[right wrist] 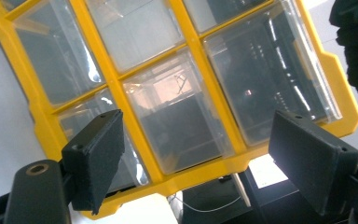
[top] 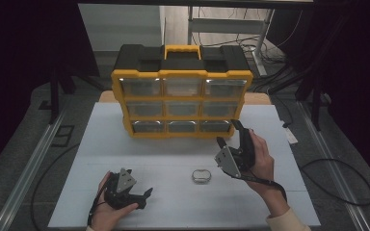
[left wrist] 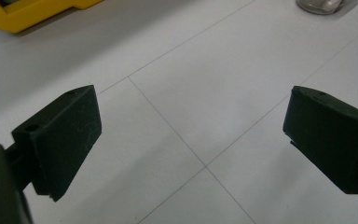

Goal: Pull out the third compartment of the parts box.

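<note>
A yellow and black organizer (top: 181, 74) with nine clear drawers stands at the back middle of the white table (top: 101, 144). A small oval clear container (top: 201, 175) lies on the table in front of it. My right gripper (top: 229, 132) is held up open, close before the lower right drawers. Its own view shows its jaws spread before the yellow frame (right wrist: 205, 168), and nothing sits in my right gripper (right wrist: 196, 126). My left gripper (top: 140, 182) rests low at the front left, open and empty. Bare table shows between the jaws of my left gripper (left wrist: 191, 107), with the oval container (left wrist: 319, 4) farther off and the organizer's corner (left wrist: 32, 11) at top left.
The table's front edge runs just below both hands. Metal rails (top: 33, 163) flank the table on the floor, and cables (top: 337, 166) lie to the right. A white label (top: 291, 136) sits near the table's right edge.
</note>
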